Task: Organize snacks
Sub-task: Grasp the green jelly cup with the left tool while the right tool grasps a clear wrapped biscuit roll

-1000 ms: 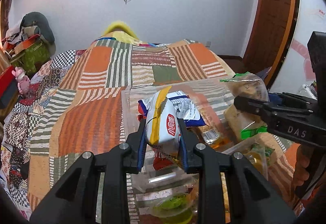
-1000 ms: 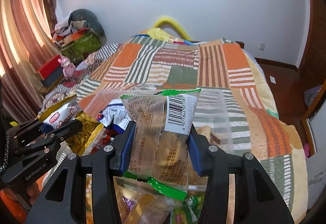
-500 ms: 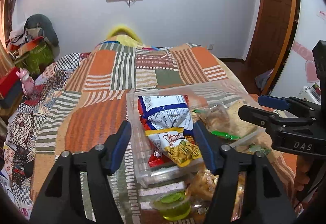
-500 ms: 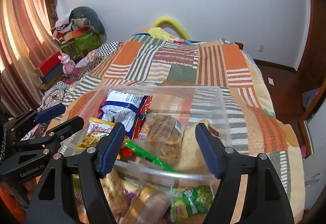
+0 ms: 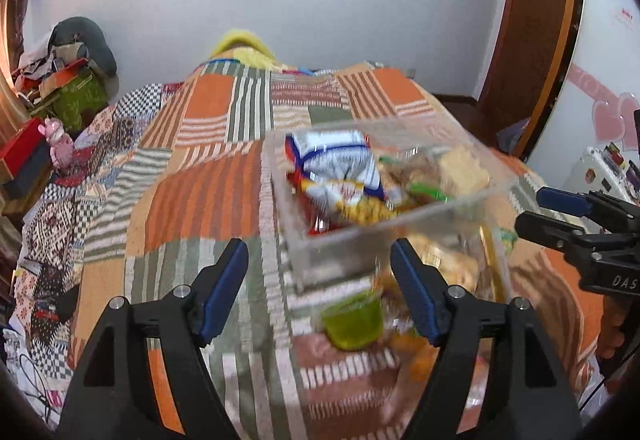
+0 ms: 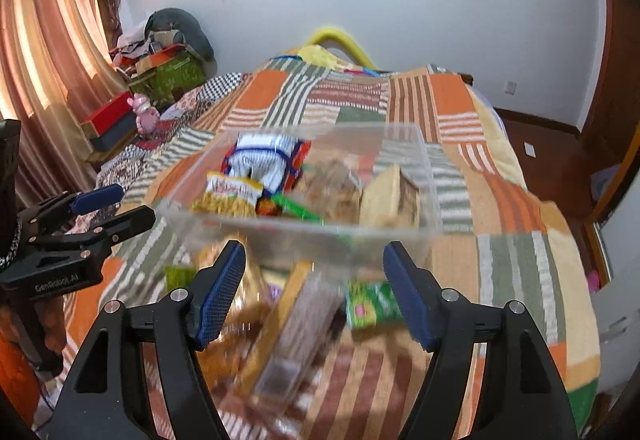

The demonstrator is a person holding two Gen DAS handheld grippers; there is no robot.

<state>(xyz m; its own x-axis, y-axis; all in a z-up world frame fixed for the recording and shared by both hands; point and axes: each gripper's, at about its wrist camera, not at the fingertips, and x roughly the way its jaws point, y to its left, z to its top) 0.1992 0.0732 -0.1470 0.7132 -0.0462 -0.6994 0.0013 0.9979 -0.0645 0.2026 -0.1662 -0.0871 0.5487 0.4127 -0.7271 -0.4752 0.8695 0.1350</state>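
Clear bin (image 5: 384, 236) on the bed (image 5: 208, 199) now holds both packets just dropped, and each hand-held gripper, left (image 5: 320, 292) and right (image 6: 314, 292), has just spread apart, empty, over the loose snacks (image 6: 288, 320) left to sort.

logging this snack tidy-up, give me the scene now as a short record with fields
setting: patchwork bedspread on a bed
container: clear plastic bin on the bedspread, holding several packets
in bin: white and blue packet, yellow-topped packet
outside bin: green jelly cup, green packet, other blurred snacks
left gripper: open, jaws have just been opening, nothing between them
right gripper: open, jaws have just been opening, holding nothing
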